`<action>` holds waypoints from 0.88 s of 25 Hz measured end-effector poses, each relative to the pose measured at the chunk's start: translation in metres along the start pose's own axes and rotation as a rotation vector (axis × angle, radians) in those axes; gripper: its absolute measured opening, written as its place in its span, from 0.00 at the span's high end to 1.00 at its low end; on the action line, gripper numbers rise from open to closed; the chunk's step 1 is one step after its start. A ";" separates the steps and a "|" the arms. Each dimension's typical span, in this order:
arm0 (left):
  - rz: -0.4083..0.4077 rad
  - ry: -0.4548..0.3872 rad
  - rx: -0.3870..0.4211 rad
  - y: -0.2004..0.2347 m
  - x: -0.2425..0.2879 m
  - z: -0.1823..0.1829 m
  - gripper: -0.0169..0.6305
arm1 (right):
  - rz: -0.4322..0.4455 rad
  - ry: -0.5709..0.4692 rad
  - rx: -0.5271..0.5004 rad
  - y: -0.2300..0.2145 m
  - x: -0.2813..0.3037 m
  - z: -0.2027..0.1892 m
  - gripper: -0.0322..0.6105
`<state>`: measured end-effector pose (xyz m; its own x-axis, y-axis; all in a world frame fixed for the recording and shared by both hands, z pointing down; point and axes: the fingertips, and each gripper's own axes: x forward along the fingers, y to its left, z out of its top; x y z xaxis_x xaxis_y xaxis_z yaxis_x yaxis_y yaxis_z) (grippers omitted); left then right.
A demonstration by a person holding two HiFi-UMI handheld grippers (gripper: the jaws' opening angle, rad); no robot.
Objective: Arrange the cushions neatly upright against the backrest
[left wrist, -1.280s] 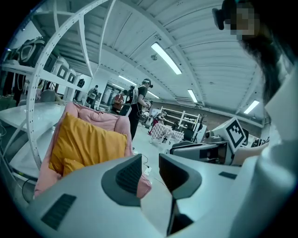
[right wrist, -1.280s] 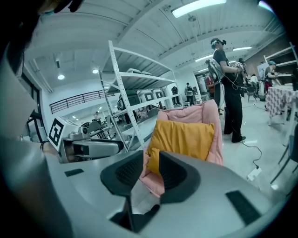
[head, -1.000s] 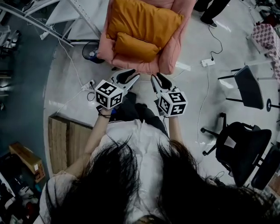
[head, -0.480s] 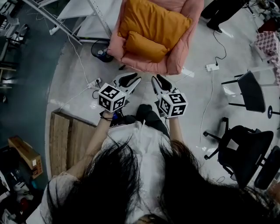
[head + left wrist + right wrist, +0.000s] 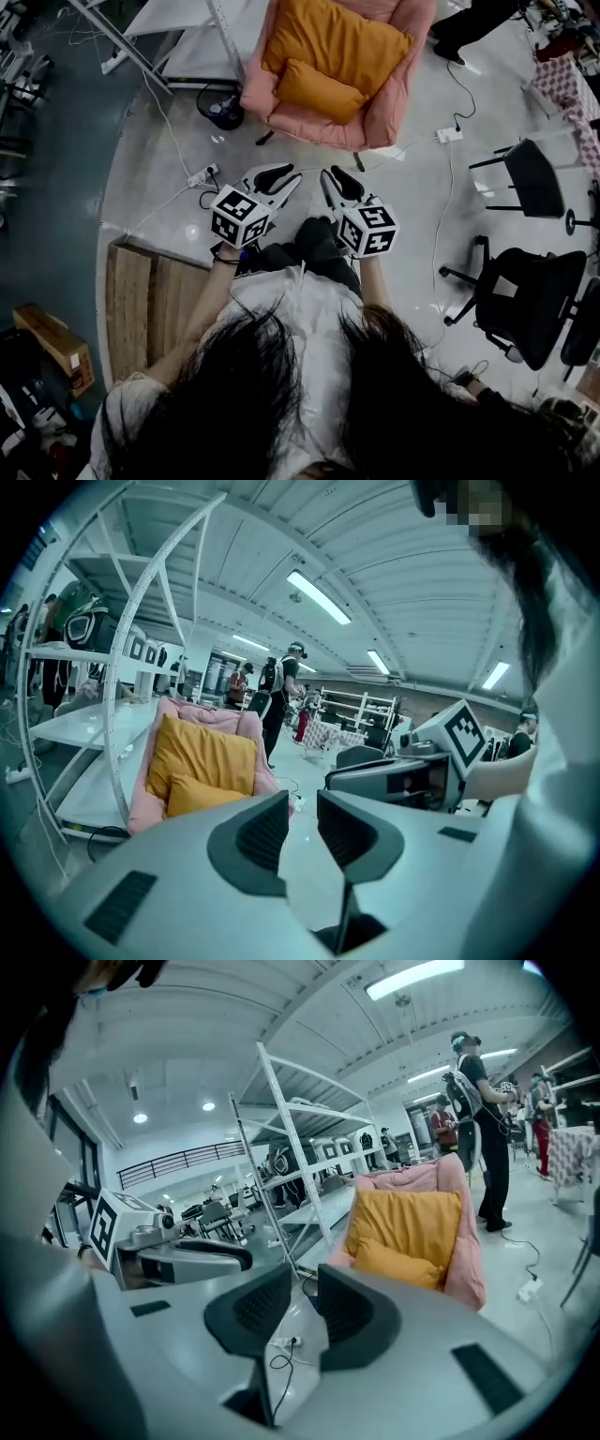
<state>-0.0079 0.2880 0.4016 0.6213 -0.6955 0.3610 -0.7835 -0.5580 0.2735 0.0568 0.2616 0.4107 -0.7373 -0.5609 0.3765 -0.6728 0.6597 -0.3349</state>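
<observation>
A large orange cushion (image 5: 337, 42) leans upright against the backrest of a pink armchair (image 5: 389, 108). A smaller orange cushion (image 5: 319, 91) stands in front of it on the seat. Both also show in the left gripper view, large cushion (image 5: 206, 752) and small cushion (image 5: 197, 794), and in the right gripper view (image 5: 408, 1218) (image 5: 398, 1265). My left gripper (image 5: 294, 177) and right gripper (image 5: 326, 175) hang side by side over the floor, well short of the chair. Their jaws have just been closing, and a narrow gap remains with nothing in it (image 5: 302, 808) (image 5: 305, 1288).
A white shelf rack (image 5: 178, 37) stands left of the armchair. Power strips with cables lie on the floor (image 5: 202, 175) (image 5: 450, 134). Black office chairs (image 5: 530, 305) (image 5: 530, 178) stand at the right, wooden boards (image 5: 141, 300) at the left. People stand behind the armchair (image 5: 469, 23).
Both grippers and the person have drawn back from the armchair together. The gap of floor between the jaws and the chair has grown. The cushions have not moved.
</observation>
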 end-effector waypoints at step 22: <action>-0.111 0.019 0.102 -0.021 -0.037 -0.018 0.81 | -0.083 -0.064 -0.030 0.054 -0.028 -0.020 0.85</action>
<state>-0.0146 0.3334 0.3981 0.7027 -0.6192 0.3503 -0.7045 -0.6745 0.2210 0.0423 0.3225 0.3991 -0.6823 -0.6441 0.3459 -0.7302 0.6239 -0.2785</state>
